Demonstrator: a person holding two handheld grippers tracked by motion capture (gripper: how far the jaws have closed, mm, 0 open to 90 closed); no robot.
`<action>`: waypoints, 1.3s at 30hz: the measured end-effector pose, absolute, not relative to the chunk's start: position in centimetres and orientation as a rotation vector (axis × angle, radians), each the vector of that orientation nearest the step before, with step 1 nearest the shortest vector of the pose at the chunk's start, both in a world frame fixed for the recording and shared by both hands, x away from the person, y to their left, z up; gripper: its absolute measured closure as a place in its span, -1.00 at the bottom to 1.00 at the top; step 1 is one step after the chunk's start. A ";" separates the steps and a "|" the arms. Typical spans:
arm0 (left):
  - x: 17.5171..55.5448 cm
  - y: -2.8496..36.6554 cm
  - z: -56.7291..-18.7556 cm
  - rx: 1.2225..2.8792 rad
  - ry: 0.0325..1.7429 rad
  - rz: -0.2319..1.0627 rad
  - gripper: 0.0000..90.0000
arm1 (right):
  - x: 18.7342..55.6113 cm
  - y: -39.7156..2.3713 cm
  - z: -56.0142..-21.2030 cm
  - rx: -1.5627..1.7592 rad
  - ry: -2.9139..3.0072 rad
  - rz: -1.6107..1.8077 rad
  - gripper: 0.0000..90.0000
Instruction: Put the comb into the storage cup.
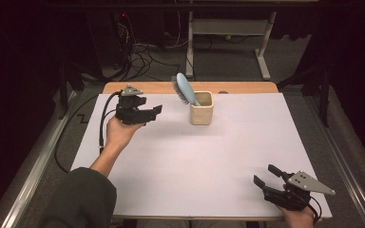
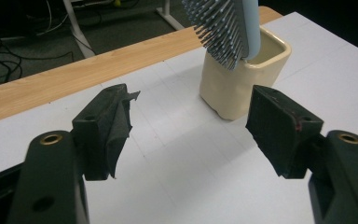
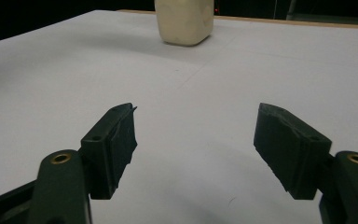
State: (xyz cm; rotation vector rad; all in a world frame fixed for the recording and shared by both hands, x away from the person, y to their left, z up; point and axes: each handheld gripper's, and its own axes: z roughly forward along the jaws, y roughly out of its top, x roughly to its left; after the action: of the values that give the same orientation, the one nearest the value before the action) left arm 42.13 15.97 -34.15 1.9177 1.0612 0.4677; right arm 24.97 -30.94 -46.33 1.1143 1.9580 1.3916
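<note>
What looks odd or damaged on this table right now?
The black pad lining on one finger of the left gripper is frayed, its top corner peeling away. Otherwise, the light blue hairbrush leans bristles-out from the cream square ceramic cup, handle down inside it.

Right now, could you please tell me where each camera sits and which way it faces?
High view: above the near edge, facing forward and down on the table; both forearms enter.
Left gripper view: on the left gripper, facing hairbrush and cup.
Right gripper view: on the right gripper, low.
All share the cup.
</note>
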 end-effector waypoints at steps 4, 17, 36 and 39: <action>42.0 16.0 -34.2 1.911 1.054 0.467 -0.32 | 25.0 -30.9 -46.3 1.113 1.958 1.390 -0.34; 41.5 16.9 -34.7 1.906 1.067 0.462 -0.33 | 24.9 -30.9 -46.3 1.106 1.958 1.386 -0.34; 39.9 18.5 -35.2 1.887 1.061 0.501 -0.34 | 24.8 -30.9 -46.3 1.103 1.946 1.388 -0.33; 39.6 18.7 -35.3 1.891 1.056 0.507 -0.34 | 25.0 -30.9 -46.3 1.110 1.952 1.382 -0.33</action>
State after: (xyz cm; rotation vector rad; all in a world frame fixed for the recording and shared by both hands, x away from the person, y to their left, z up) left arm 39.64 18.67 -35.28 1.8911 1.0558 0.5075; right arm 24.96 -30.89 -46.33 1.1102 1.9518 1.3820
